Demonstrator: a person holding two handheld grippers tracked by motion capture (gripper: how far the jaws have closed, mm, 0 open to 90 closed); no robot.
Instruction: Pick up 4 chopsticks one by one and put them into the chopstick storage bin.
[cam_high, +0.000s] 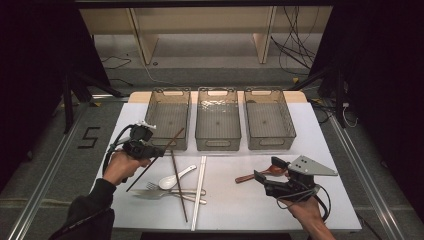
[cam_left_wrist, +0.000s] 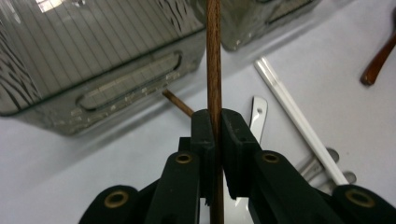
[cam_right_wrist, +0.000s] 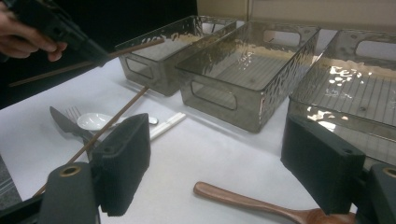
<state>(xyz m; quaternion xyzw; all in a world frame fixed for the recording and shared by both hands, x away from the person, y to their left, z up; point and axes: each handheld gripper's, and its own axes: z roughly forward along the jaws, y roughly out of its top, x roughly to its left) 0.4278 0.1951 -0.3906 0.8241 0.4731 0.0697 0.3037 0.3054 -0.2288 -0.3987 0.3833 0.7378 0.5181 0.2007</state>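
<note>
My left gripper (cam_high: 158, 151) (cam_left_wrist: 218, 123) is shut on a brown wooden chopstick (cam_high: 170, 141) (cam_left_wrist: 214, 70), held off the table. The stick slants up toward the left clear bin (cam_high: 168, 119), its tip near the bin's front wall. A second brown chopstick (cam_high: 179, 187) (cam_left_wrist: 177, 102) lies on the white table (cam_high: 235, 200). My right gripper (cam_high: 268, 170) (cam_right_wrist: 222, 163) stands open just above the table. A wooden spoon (cam_high: 250, 176) (cam_right_wrist: 252, 203) lies below and between its jaws, untouched. The right gripper view also has the left gripper (cam_right_wrist: 100, 56) with its stick (cam_right_wrist: 135, 48).
Three clear bins stand in a row at the back: left, middle (cam_high: 218, 120) and right (cam_high: 269, 120). A white spoon (cam_high: 172, 180), a fork and knife (cam_high: 162, 192) and white chopsticks (cam_high: 200, 192) lie near the front left.
</note>
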